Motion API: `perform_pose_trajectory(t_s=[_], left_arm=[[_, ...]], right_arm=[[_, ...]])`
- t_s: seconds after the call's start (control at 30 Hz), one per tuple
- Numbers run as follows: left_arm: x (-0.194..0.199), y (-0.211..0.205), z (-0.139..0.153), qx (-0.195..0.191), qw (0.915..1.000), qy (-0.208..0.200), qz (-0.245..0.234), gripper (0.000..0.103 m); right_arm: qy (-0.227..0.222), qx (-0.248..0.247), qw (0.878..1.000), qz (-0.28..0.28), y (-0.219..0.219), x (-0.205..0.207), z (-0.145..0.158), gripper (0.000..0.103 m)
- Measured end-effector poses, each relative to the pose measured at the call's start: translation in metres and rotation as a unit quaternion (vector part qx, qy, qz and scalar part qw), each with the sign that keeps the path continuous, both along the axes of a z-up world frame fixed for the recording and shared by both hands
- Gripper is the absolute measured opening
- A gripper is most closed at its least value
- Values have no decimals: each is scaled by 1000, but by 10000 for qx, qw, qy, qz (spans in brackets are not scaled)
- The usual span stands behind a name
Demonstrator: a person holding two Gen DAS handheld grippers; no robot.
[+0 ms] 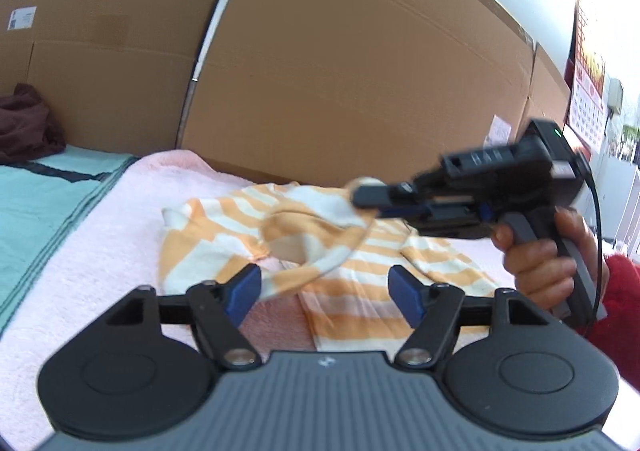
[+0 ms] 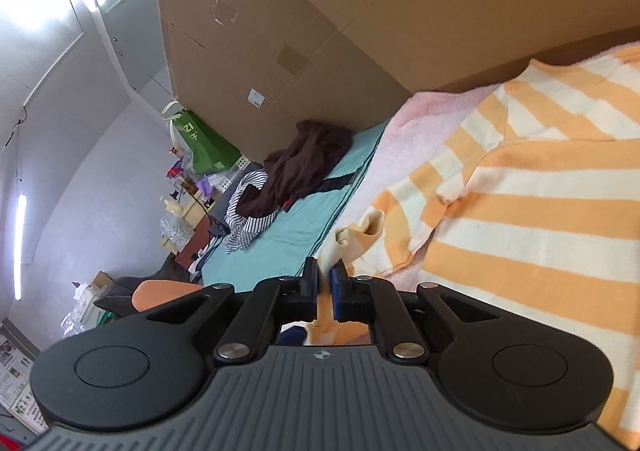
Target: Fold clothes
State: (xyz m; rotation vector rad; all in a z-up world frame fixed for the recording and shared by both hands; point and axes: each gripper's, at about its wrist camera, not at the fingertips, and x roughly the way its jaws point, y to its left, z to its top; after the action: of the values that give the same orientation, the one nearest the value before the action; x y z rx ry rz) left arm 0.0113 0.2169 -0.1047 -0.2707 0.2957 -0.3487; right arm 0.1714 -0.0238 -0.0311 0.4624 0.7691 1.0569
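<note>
- The orange-and-white striped top [image 1: 360,251] lies rumpled on the pink towel [image 1: 100,251], in front of the big cardboard box [image 1: 360,71].
- The right gripper [image 2: 324,279] is pressed together on a bunched edge of the top, raising it off the towel.
- The left gripper [image 1: 324,287] hangs spread just above the near part of the top, with nothing pinched.
- The step in hand looks like a fold just starting; next, the raised edge probably needs carrying across the top, with the left gripper taking a second hold.
</note>
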Motion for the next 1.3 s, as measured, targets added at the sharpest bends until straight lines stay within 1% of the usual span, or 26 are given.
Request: perform_pose_trajectory(t_s=[0.07, 0.17, 0.2, 0.23, 0.3, 0.33, 0.37, 0.43, 0.53, 0.6, 0.7, 0.8, 0.83, 0.87, 0.9, 0.97, 1.03, 1.07, 1.1, 1.13, 1.23, 1.3], left_arm=[[3, 3, 1, -92, 9999, 44, 25, 71], [12, 0, 0, -119, 9998, 161, -16, 72], [15, -2, 0, -95, 9998, 196, -36, 72], [18, -4, 0, -65, 9997, 232, -59, 72], [23, -9, 1, 88, 9994, 316, -69, 78], [25, -12, 1, 180, 9992, 359, -67, 79], [28, -14, 1, 270, 9987, 421, -60, 80], [33, -17, -2, 407, 9974, 593, -56, 80], [37, -16, -7, 369, 9961, 802, -59, 80], [37, -15, -8, 341, 9960, 824, -9, 80], [36, -15, -9, 317, 9960, 830, 17, 80], [38, -13, -9, 249, 9959, 866, -23, 83], [38, -13, -9, 234, 9959, 869, -34, 83], [38, -13, -9, 222, 9959, 872, -36, 84], [38, -13, -9, 222, 9959, 874, -35, 84], [38, -14, -9, 237, 9960, 859, -44, 84], [38, -15, -9, 246, 9960, 854, -65, 84], [38, -15, -8, 254, 9959, 865, -67, 84], [38, -16, -8, 269, 9958, 871, -67, 84], [38, -16, -8, 291, 9957, 872, -67, 84], [39, -17, -8, 323, 9952, 924, -64, 86], [40, -18, -6, 394, 9943, 984, -81, 86]], right_arm=[[-374, -287, 9986, -257, -15, -11, 4, 8], [-554, -582, 9955, -493, -44, -26, 4, 9], [-562, -734, 9942, -545, -51, -30, 3, 10], [-548, -868, 9934, -520, -57, -35, 1, 13], [-444, -1032, 9930, -373, -65, -42, -3, 20], [-387, -1106, 9927, -297, -69, -45, -5, 30], [-327, -1071, 9931, -348, -73, -47, -5, 33], [-204, -910, 9941, -557, -81, -47, -5, 33], [181, -780, 9937, -788, -82, -39, -12, 33], [245, -927, 9904, -991, -75, -32, -18, 34], [153, -1214, 9861, -1122, -60, -23, -28, 36], [-192, -1299, 9850, -1115, -46, -24, -32, 36], [-299, -1355, 9843, -1095, -41, -25, -32, 35], [-372, -1405, 9837, -1057, -36, -25, -32, 29], [-432, -1452, 9833, -1012, -32, -26, -33, 26], [-553, -1575, 9801, -1077, -28, -25, -33, 7], [-399, -1508, 9813, -1128, -32, -20, -32, 7], [-253, -1397, 9831, -1158, -36, -17, -31, 7], [-64, -1202, 9858, -1175, -40, -12, -27, 7], [35, -988, 9880, -1188, -44, -8, -20, 7], [206, -354, 9916, -1226, -55, 4, 5, 7], [210, 112, 9914, -1283, -63, 12, 26, 7]])
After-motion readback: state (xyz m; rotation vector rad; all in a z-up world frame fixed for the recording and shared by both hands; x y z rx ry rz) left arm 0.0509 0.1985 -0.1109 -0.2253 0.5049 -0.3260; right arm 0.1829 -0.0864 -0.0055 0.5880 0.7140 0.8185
